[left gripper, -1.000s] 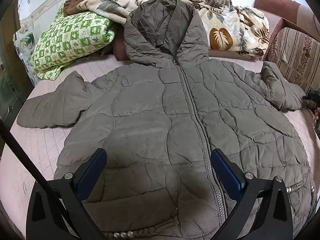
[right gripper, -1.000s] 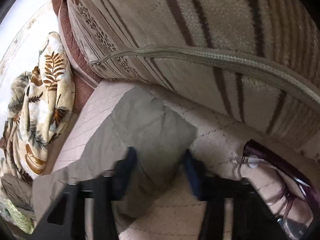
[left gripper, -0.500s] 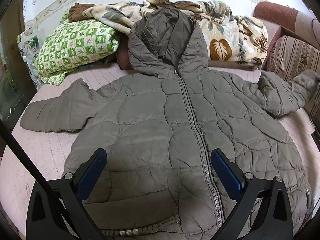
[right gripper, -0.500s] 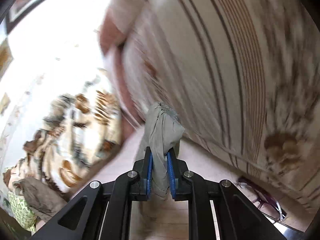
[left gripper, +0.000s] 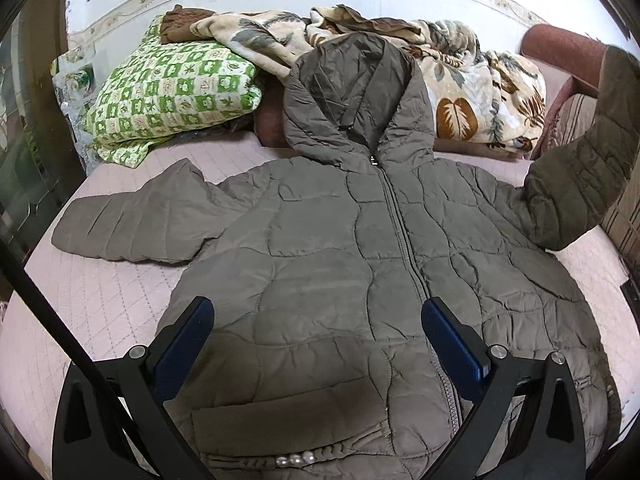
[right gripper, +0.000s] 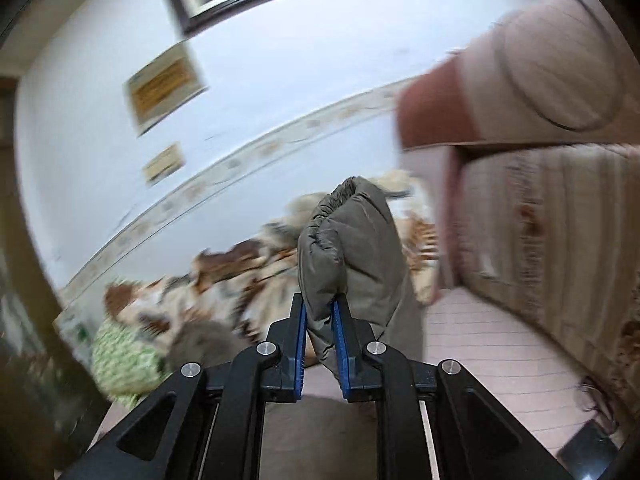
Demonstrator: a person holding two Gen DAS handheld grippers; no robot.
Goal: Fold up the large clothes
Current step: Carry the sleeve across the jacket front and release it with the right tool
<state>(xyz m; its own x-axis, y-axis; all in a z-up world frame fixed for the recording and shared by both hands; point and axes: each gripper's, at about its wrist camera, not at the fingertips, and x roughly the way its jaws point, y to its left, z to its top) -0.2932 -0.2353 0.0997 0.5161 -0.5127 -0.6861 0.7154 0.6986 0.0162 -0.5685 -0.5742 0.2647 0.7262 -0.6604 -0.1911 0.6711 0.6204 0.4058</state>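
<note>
A grey-brown quilted hooded jacket (left gripper: 328,264) lies zipped and face up on the pink bed, hood toward the far pillows. Its left sleeve (left gripper: 132,224) rests flat. Its right sleeve (left gripper: 576,176) is lifted high off the bed at the right edge of the left wrist view. My right gripper (right gripper: 320,304) is shut on that sleeve's cuff end (right gripper: 352,240), which stands up between the blue pads. My left gripper (left gripper: 316,316) hovers open above the jacket's lower front, with nothing between its fingers.
A green patterned pillow (left gripper: 172,92) and a leaf-print blanket (left gripper: 472,96) are piled at the bed's head. A striped cushion and a pink sofa arm (right gripper: 540,100) stand to the right. A dark flat object (right gripper: 588,448) lies on the bedspread (left gripper: 100,300).
My right gripper closed on the right sleeve's cuff and swung it up off the bed. The left gripper rose slightly and stayed open.
</note>
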